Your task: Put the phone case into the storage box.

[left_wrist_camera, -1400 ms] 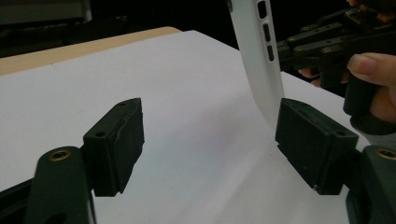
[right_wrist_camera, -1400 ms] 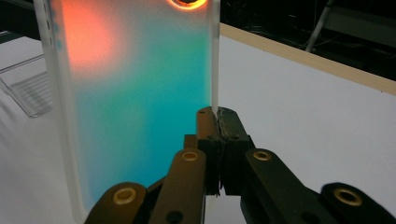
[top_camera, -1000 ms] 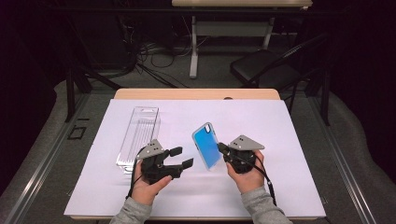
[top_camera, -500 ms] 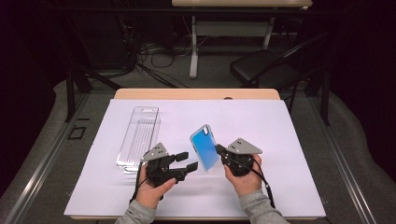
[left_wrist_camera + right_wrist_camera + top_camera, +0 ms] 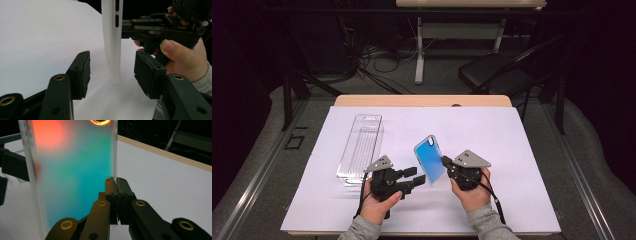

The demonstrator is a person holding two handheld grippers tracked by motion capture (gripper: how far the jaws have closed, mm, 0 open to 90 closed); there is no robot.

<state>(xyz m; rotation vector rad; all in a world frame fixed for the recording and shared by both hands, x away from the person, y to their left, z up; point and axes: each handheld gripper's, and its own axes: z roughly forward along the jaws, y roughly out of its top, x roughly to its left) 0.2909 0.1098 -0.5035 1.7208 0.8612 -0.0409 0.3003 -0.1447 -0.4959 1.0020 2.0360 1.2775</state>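
A blue translucent phone case (image 5: 430, 160) stands tilted on edge above the white sheet. My right gripper (image 5: 445, 162) is shut on its long side edge; in the right gripper view the jaws (image 5: 115, 181) pinch the thin rim of the case (image 5: 72, 175). My left gripper (image 5: 417, 176) reaches in from the left. In the left gripper view the case's lower corner (image 5: 112, 50) hangs between its jaws (image 5: 113, 67), with a gap on each side. These jaws have just been closing and the pads stand clear of the case.
A clear plastic box (image 5: 361, 147) lies lengthwise at the left of the white sheet (image 5: 512, 145). The wooden table edge (image 5: 422, 100) runs along the far side. A black chair (image 5: 502, 75) and cables stand on the floor beyond.
The left gripper's jaws have narrowed around the case's lower corner. Both hands have barely shifted, and the right gripper keeps its hold on the case.
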